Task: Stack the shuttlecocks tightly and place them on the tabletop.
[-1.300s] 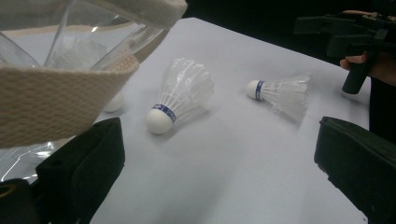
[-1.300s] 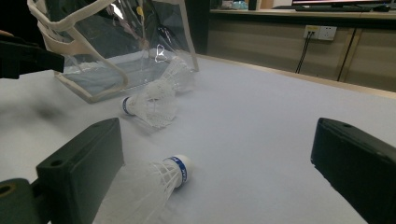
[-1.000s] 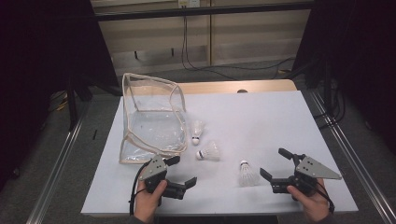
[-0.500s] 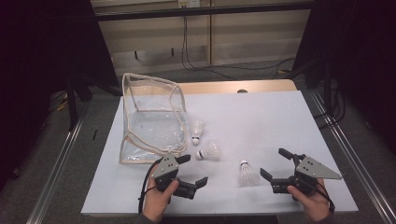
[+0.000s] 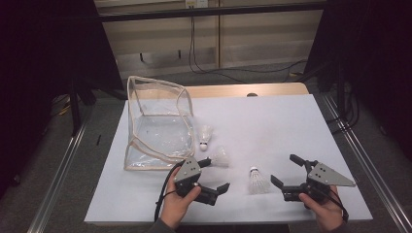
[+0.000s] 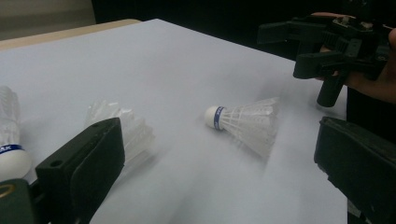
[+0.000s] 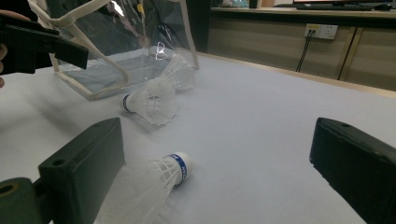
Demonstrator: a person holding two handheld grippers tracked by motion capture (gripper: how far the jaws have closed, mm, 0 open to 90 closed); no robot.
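Three white shuttlecocks lie on the white table. One shuttlecock is between my two grippers, cork pointing away from me. A second lies just beyond my left gripper, which is open and holds nothing. The third rests beside the clear plastic bag. My right gripper is open near the front right, with its jaws facing the nearest shuttlecock.
The clear bag stands open at the table's left with a cream trim. A wooden strip runs along the table's far edge. Metal rails flank both sides. Cables hang on the back wall.
My left gripper has moved right and slightly forward, closer to the shuttlecocks. The right gripper and the shuttlecocks have stayed put.
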